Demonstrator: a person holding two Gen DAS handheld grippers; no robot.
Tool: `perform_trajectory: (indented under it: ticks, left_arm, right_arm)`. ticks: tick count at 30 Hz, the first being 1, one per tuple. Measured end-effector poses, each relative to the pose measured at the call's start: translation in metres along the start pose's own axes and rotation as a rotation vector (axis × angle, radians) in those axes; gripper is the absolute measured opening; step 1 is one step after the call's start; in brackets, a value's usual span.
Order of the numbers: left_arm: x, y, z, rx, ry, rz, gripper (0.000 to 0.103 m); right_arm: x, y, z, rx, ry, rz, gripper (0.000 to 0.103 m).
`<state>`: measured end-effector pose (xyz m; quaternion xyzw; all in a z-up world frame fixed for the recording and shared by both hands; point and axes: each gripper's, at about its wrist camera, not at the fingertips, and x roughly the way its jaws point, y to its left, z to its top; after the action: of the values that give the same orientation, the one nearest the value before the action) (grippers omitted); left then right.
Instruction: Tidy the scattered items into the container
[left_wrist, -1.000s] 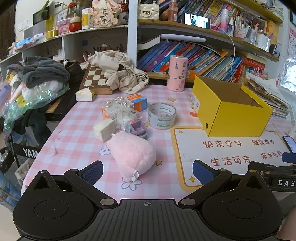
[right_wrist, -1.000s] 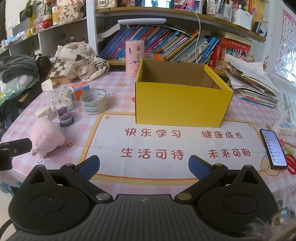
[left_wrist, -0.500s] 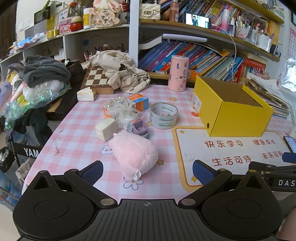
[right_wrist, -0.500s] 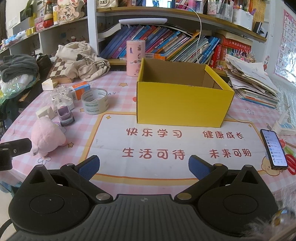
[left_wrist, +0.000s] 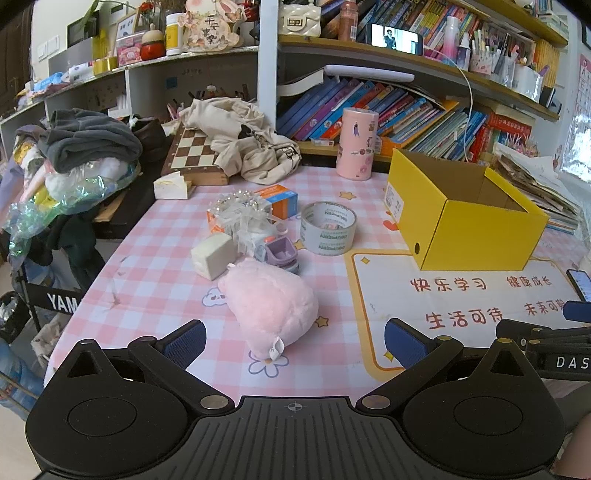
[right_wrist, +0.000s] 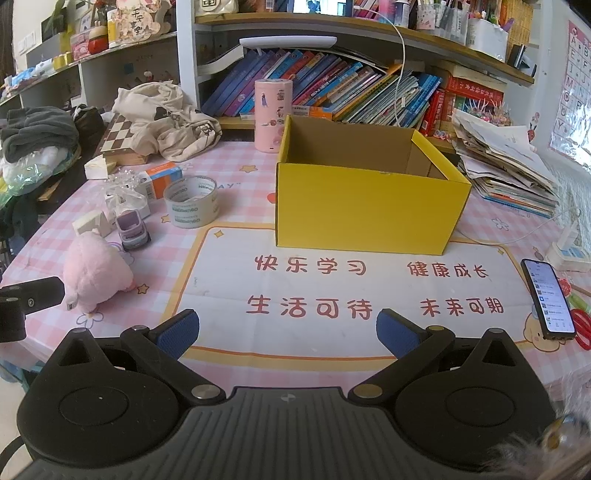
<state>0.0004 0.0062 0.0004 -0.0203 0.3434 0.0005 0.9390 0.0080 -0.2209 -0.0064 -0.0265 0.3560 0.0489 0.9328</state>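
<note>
The left gripper (left_wrist: 294, 338), jaws spread wide and empty, is hovering just short of the pink plush toy (left_wrist: 271, 301) lying lengthwise toward it, while the equally wide right gripper (right_wrist: 286, 328) is facing the yellow box (right_wrist: 369, 206), farther from the toy.

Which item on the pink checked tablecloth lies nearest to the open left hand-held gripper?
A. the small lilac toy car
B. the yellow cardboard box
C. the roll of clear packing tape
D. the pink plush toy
D: the pink plush toy lies just ahead of the left hand-held gripper, between its spread fingers, nearer than the other items.
</note>
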Motion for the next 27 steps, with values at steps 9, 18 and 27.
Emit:
perform_trajectory:
  ticks: [9,18,27]
  left_arm:
    - [0.0008,0.0013,-0.001,0.003,0.0,-0.004,0.103]
    - [0.0012,-0.0002,-0.0021,0.004,-0.001,-0.008,0.103]
    - [0.0009,-0.003,-0.0018,0.019,-0.001,-0.025,0.103]
  right_arm:
    - [0.0005,0.0004,0.0002,0.003,0.002,-0.001,0.103]
    - [0.0011,-0.0003,0.0006,0.006,0.004,-0.002,0.103]
    - [0.001,0.0003,0.0001,0.01,0.006,-0.004,0.103]
